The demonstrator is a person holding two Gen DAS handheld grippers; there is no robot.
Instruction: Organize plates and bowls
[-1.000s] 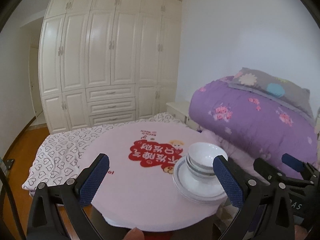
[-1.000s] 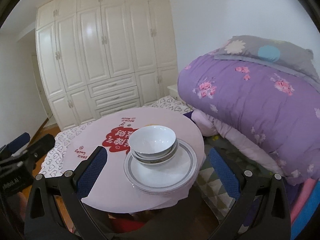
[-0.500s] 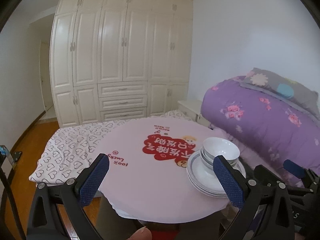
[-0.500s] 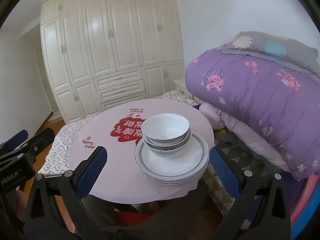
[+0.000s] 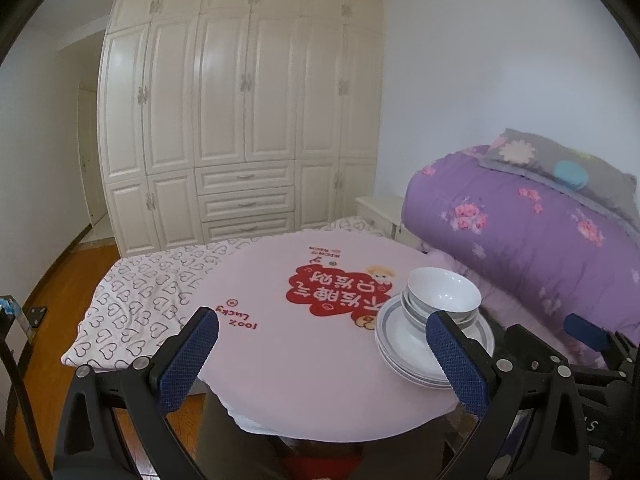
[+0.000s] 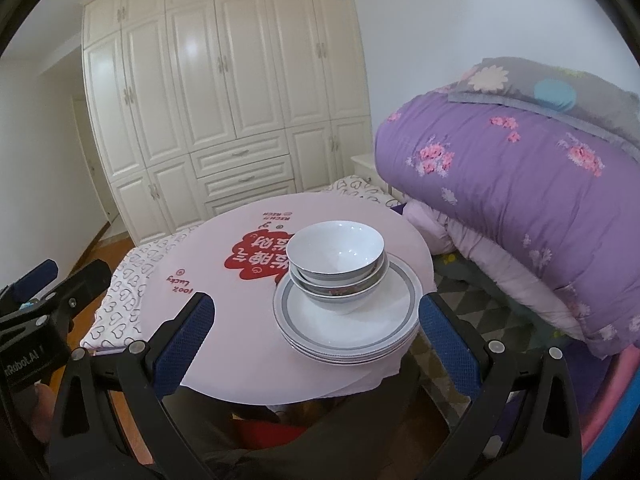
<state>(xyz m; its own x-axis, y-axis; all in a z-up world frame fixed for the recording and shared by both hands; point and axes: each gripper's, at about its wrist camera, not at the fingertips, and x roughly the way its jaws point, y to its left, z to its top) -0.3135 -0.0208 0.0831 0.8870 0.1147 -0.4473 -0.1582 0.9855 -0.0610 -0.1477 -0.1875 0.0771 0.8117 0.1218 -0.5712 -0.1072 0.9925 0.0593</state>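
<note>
**Stack sits ahead of the right gripper**

The nested white ceramic bowls (image 6: 337, 264) rest on stacked grey-rimmed white plates (image 6: 348, 320) at the round pink desk's (image 6: 224, 320) right edge, centred ahead of the empty, wide-spread right gripper (image 6: 316, 344); the left gripper (image 5: 324, 364), also spread and empty, sees them off to its right.

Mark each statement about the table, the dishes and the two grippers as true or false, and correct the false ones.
1. The bowls are nested and stand on the stack of plates. True.
2. The right gripper is shut on the top bowl. False: it is open and holds nothing.
3. The dishes sit at the middle of the round table. False: they sit near its right edge.
4. The left gripper is open and holds nothing. True.
5. The purple quilt lies on the table. False: it is piled beside the table, to the right.
</note>
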